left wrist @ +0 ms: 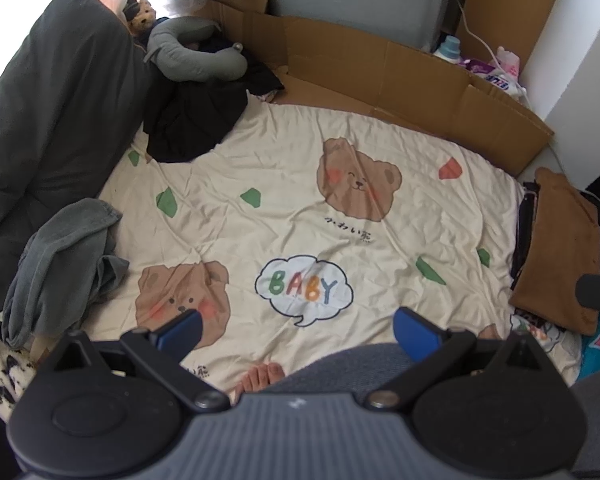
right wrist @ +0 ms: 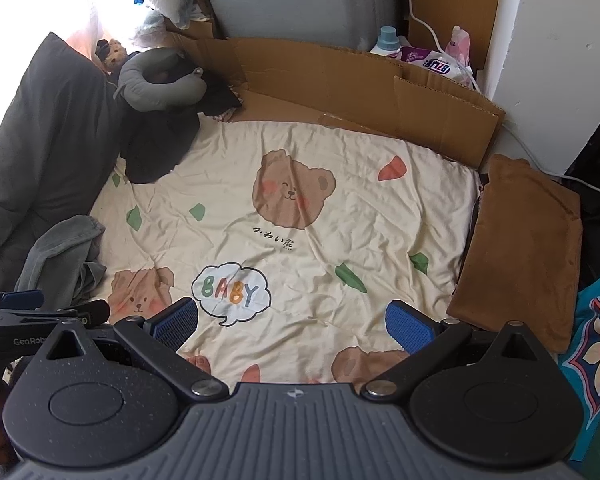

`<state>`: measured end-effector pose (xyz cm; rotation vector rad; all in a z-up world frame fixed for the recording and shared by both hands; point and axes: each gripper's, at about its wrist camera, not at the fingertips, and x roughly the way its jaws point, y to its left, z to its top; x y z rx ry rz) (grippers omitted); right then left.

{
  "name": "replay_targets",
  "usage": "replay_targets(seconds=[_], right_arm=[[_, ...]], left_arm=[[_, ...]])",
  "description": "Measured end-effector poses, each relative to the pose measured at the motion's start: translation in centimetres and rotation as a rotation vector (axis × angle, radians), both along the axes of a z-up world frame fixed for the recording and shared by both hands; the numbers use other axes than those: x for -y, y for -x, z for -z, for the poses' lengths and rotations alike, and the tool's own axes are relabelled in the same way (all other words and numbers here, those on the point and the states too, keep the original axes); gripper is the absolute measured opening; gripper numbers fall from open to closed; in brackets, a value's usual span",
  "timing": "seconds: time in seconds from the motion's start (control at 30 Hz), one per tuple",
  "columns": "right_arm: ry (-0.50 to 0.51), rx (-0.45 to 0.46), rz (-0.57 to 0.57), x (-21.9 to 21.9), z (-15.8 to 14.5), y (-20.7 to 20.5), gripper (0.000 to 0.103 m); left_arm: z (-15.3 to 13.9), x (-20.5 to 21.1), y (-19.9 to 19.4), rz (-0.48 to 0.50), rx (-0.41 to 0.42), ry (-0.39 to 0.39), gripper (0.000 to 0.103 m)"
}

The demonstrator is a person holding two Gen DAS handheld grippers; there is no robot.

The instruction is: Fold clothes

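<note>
Hovering over the bear-print sheet (left wrist: pixel 380 240), both grippers are spread wide and empty. The crumpled grey garment (left wrist: pixel 60 256), probably trousers, lies ahead and far left of the left gripper (left wrist: pixel 296 330), long axis running away from it; the right gripper (right wrist: pixel 292 326) is farther off, nearer the folded brown cloth (right wrist: pixel 524 248).

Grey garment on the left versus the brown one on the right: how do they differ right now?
The grey garment lies crumpled in a loose heap at the left edge of the bear-print sheet; the brown garment lies flat, apparently folded into a neat rectangle, at the right edge. The grey one shows bunched folds, the brown one a smooth face. The brown one sits on darker items; under the grey one I cannot tell. Neither is held: left gripper and right gripper are open.
</note>
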<state>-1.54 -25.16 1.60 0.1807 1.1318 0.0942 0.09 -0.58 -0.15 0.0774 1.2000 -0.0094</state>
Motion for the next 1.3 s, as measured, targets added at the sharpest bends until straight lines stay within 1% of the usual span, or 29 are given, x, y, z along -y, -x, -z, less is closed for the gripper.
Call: replay_targets(seconds=[0.27, 0.37, 0.6, 0.83, 0.93, 1.07, 1.23, 1.3], right_arm=[[0.022, 0.001, 0.002, -0.4, -0.2, -0.2, 0.103], [0.045, -0.001, 0.004, -0.5, -0.4, -0.3, 0.103], [0.070, 0.014, 0.023, -0.2, -1.4, -0.1, 0.103], [0.085, 0.057, 0.046, 0.4, -3.2, 0.3, 0.103], [0.104, 0.064, 0.052, 0.5, -3.4, 0.4, 0.103], [0.099, 0.077, 0.065, 0.7, -3.5, 0.3, 0.103], [0.130, 0.111, 0.079, 0.3, -3.6, 0.1, 0.103], [0.138, 0.127, 0.075, 0.0, -3.8, 0.0, 0.103]], left_arm=[[0.0, -0.6, -0.3, -0.003, -0.022, 0.022, 0.103], [0.0, -0.9, -0.6, 0.010, -0.040, 0.048, 0.102], [-0.5, -2.1, -1.2, 0.026, -0.052, 0.064, 0.102], [-1.6, -3.6, -2.5, 0.024, -0.035, 0.055, 0.102], [-2.1, -4.5, -2.9, 0.019, -0.025, 0.057, 0.102], [-2.6, -6.1, -3.5, 0.014, -0.011, 0.059, 0.101], [-3.2, -8.6, -4.4, -0.026, 0.014, 0.062, 0.099], [-3.4, -9.7, -4.8, -0.042, 0.024, 0.066, 0.093]])
